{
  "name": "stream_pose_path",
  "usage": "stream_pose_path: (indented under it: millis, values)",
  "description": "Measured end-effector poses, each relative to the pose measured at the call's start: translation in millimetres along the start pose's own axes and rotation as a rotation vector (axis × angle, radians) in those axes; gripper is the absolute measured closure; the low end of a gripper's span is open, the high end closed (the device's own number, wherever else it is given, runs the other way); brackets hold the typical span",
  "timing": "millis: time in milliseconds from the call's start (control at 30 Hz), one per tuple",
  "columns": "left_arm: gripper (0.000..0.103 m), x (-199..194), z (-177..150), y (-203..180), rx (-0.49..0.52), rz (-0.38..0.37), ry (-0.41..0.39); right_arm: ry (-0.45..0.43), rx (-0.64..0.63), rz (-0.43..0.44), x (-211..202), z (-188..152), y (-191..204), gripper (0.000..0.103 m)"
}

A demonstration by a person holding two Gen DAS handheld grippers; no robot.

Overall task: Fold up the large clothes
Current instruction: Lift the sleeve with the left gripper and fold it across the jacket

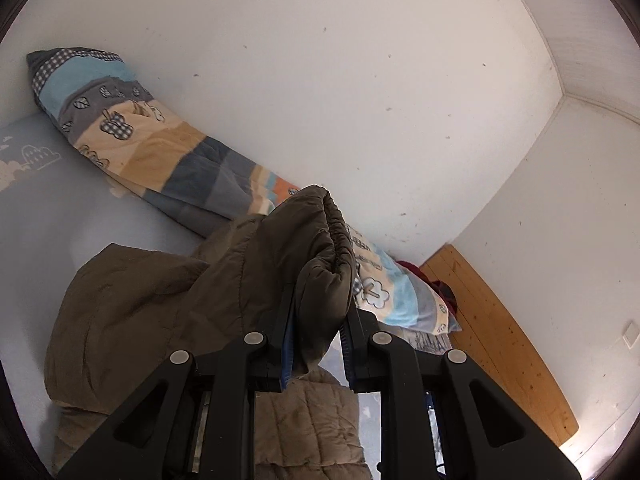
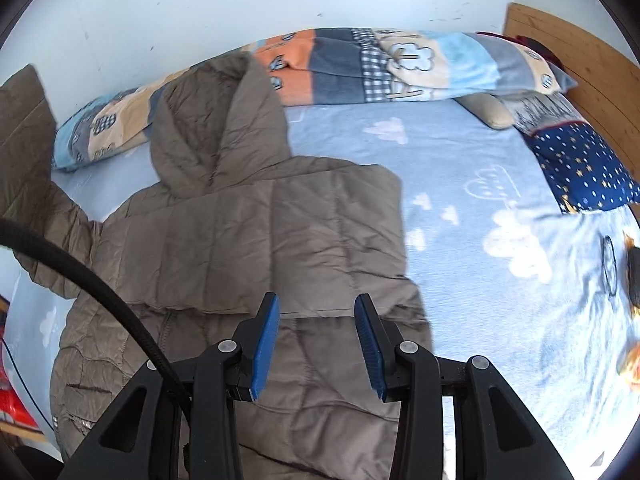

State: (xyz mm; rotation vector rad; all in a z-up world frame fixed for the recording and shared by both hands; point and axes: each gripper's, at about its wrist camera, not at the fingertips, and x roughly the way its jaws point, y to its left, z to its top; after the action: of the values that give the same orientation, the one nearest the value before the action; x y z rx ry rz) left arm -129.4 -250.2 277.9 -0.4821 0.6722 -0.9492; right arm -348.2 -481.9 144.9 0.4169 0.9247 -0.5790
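Clamping an elastic cuff of the olive-brown quilted hooded jacket [image 1: 316, 256], left gripper [image 1: 320, 316] holds it raised. Right gripper [image 2: 316, 340], released, hovers over the jacket's body; patterned striped quilt [image 2: 400, 64] lies at 12 o'clock on the light-blue cloud-print bed [image 2: 460, 200].

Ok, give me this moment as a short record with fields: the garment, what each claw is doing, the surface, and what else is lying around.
garment: olive-brown quilted hooded jacket, spread on the bed, hood toward the wall
left claw: shut on the jacket's elastic sleeve cuff, lifted above the bed
right claw: open, empty, above the jacket body
surface: light blue bedsheet with white cloud print
nearby: striped patchwork quilt rolled along the wall; navy star-print pillow by the wooden headboard
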Motion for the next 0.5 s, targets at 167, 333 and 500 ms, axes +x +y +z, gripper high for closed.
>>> stream_pose_path:
  millis: [167,333,500]
  values:
    - [0.085,49,-48,-50,0.036,-0.021,0.09,-0.033,0.011,-0.021,-8,1,-29,0.061]
    - [0.085,104,-90,-67,0.056,0.007,0.18,-0.029,0.088,-0.024,-9,0,-73,0.061]
    - [0.085,156,-126,-58,0.054,0.067,0.256,-0.034,0.15,-0.013,-15,-2,-106,0.061]
